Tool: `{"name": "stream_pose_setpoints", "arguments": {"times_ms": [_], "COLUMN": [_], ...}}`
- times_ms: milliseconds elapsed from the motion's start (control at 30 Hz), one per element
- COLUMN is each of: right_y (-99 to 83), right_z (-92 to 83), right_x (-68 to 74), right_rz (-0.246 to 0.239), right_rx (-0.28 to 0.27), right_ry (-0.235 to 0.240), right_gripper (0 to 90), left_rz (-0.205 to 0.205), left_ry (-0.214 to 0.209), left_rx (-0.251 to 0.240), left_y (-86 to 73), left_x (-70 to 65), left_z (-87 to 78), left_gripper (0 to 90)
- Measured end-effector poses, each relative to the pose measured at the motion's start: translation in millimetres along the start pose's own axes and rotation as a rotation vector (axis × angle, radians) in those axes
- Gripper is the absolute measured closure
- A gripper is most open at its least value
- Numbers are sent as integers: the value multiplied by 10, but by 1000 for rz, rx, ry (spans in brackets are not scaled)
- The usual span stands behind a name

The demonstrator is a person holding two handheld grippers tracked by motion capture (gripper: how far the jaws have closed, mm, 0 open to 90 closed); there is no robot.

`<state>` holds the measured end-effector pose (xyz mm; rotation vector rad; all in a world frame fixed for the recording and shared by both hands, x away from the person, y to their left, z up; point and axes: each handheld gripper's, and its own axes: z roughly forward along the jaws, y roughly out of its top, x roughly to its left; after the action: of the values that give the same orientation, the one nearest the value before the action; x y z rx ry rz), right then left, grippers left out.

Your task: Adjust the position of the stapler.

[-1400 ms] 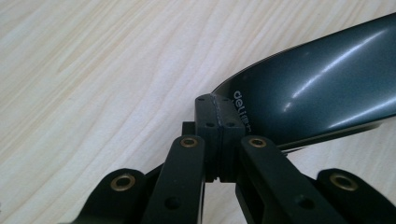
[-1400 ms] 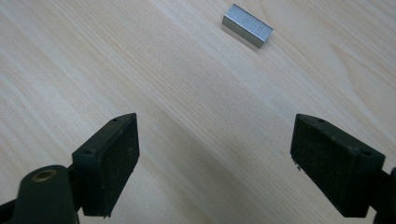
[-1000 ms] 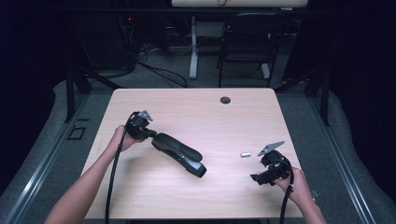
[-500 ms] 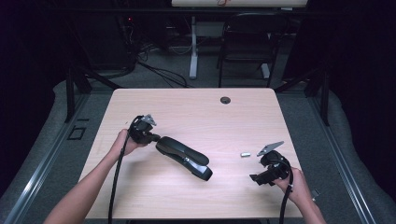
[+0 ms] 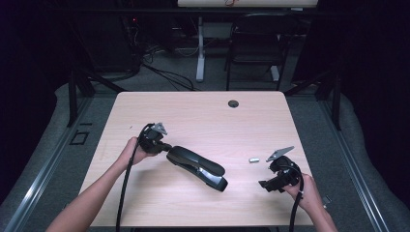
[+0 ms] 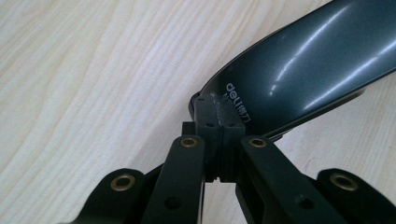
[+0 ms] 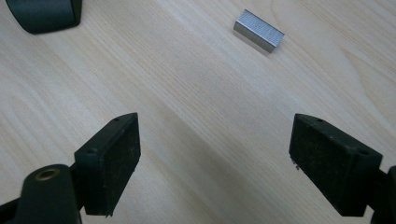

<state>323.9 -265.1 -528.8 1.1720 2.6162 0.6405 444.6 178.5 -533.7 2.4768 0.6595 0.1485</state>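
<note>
A black stapler [image 5: 198, 167] lies slantwise in the middle of the wooden table [image 5: 193, 111]. My left gripper [image 5: 166, 147] is shut, its tips against the stapler's rear end. In the left gripper view the closed pads [image 6: 217, 109] meet the glossy stapler [image 6: 303, 70] just beside its white logo. My right gripper [image 5: 265, 184] rests near the table's front right, open and holding nothing. In the right gripper view [image 7: 215, 158] a small silver block of staples [image 7: 258, 30] lies beyond the jaws, and the stapler's front end [image 7: 44, 14] shows at top left. The staples [image 5: 254, 159] lie between stapler and right gripper.
A round cable hole [image 5: 233, 103] sits near the table's far edge. Behind the table stand a dark chair [image 5: 256, 43] and a white desk leg [image 5: 199, 53], with cables on the floor. Bare wood stretches across the far half of the table.
The left hand and gripper have moved rightward, and the stapler has slid with them toward the right and near side. The right gripper has stayed put.
</note>
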Motion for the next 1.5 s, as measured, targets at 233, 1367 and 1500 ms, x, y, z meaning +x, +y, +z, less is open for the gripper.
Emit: {"name": "stream_pose_setpoints", "arguments": {"times_ms": [233,1367,1500], "right_y": [6,416,479], "right_z": [-10,-86,-68], "right_x": [6,595,683], "right_rz": [-10,-47,-68], "right_rx": [4,-138,-147], "right_ry": [-6,170,174], "right_gripper": [161,122,129], "left_rz": [-42,165,206], "left_ry": [-25,-229,-191], "left_rx": [-35,-60,-34], "left_y": [-52,193,210], "left_x": [65,-206,-245], "left_z": [6,236,240], "left_gripper": [761,42,67]}}
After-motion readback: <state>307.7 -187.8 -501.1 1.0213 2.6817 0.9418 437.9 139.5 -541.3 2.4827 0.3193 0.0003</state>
